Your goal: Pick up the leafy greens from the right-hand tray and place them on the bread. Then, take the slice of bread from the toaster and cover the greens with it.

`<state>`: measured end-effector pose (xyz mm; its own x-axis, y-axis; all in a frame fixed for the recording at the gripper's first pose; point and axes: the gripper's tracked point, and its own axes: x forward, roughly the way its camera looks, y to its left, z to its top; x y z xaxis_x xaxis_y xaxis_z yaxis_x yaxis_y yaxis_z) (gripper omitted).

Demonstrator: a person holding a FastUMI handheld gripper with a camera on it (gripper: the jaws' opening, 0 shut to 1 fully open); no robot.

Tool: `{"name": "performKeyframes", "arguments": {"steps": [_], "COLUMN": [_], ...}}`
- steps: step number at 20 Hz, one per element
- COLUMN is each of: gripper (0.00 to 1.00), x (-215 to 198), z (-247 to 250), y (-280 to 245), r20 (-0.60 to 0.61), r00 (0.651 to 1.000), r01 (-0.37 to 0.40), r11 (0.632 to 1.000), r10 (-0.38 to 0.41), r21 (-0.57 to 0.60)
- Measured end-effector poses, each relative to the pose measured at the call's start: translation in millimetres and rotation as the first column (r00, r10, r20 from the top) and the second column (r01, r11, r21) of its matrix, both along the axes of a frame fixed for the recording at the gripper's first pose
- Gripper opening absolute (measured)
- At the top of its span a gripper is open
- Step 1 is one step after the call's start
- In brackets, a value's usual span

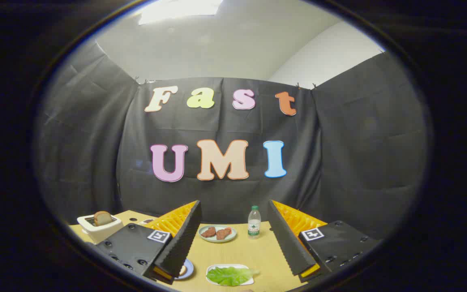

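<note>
Fingers spread wide and empty, the gripper (233,243) hangs over the table (266,251); the leafy greens (229,275), likely limp and light, lie on a tray (213,268) at its near edge, best pinched mid-leaf.

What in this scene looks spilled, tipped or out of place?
Nothing stands out. The bottle stands upright, the greens lie in their tray, the meat is on its plate, and bread sits in the toaster. The gripper fingers are open above the table.
</note>
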<state>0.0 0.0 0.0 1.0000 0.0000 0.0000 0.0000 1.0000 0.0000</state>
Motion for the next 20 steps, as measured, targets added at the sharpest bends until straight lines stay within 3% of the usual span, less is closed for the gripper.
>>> {"name": "performKeyframes", "arguments": {"steps": [13,20], "gripper": [1.0,1.0], "x": [12,20], "z": [2,-18], "y": [1,12], "r20": [0.01,-0.056], "r00": [0.999,0.99], "r01": [-0.052,-0.13], "r11": [0.999,0.991], "r10": [0.052,0.13], "r21": [0.002,0.011]}}
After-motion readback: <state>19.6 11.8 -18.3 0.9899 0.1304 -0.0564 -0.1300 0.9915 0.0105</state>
